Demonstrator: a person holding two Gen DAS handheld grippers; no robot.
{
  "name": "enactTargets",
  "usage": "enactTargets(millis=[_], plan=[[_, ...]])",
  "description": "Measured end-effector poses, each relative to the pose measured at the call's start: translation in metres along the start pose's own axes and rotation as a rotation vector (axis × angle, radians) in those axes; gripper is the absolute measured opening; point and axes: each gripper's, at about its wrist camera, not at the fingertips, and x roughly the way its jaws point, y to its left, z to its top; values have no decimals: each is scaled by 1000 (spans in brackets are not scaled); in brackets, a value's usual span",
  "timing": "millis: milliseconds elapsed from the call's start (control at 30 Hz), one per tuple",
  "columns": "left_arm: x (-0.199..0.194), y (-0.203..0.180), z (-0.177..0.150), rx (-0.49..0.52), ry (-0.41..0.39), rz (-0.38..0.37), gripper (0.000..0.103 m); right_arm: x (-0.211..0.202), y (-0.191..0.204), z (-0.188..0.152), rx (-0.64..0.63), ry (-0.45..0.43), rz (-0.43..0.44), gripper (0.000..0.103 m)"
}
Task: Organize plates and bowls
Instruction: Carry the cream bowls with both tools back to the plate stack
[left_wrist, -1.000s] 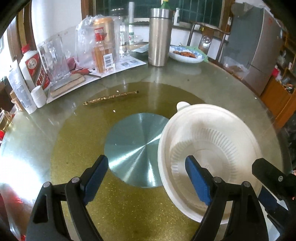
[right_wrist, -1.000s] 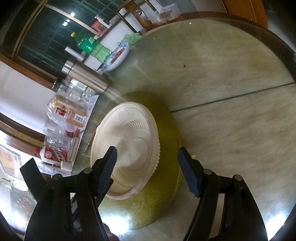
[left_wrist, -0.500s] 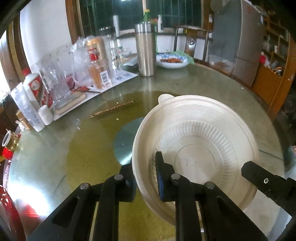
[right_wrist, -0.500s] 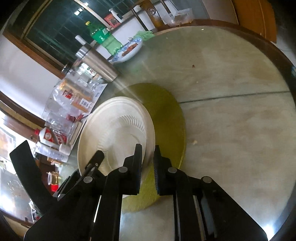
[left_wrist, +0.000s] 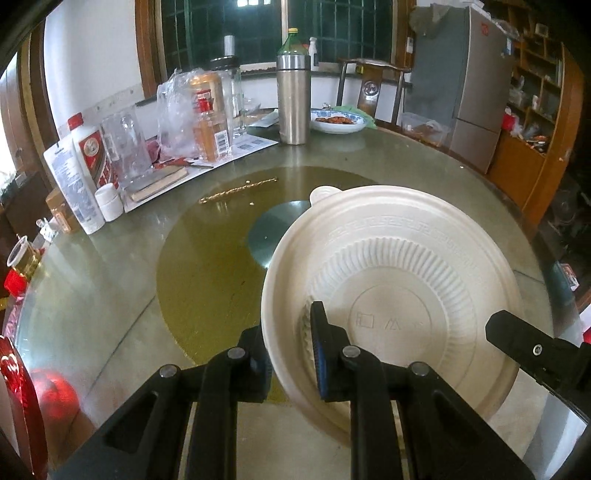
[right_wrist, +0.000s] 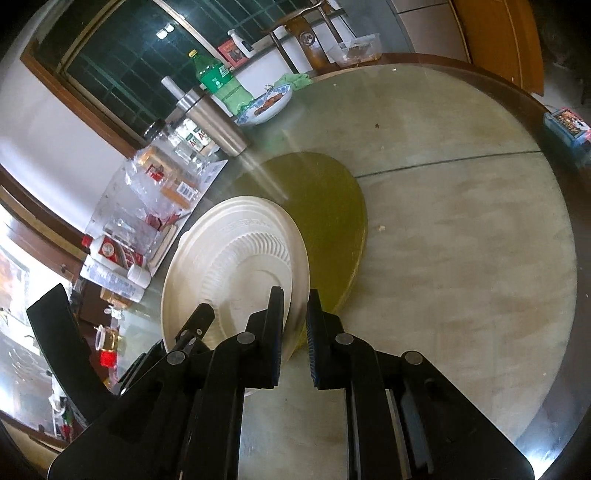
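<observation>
Round cream ribbed plastic plate (left_wrist: 399, 295) tilting above the round glass-topped table (right_wrist: 461, 229), I am clamping its near rim with the left gripper (left_wrist: 291, 354), its opposite rim with the right gripper (right_wrist: 295, 328), gold turntable disc (left_wrist: 207, 266) beneath.

One cream plate (left_wrist: 399, 273), two claws, one steel flask (left_wrist: 293, 99), one green bottle (right_wrist: 218, 83)

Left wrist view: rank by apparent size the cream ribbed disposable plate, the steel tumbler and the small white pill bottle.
1. Cream ribbed disposable plate, though it is nearest the camera.
2. Steel tumbler.
3. Small white pill bottle.
</observation>
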Motion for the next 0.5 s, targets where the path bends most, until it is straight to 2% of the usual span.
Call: enactTargets(millis=[500], plan=[[-19, 19, -17, -19, -10, -35, 17, -18, 16, -23, -33, -16, -15, 11]])
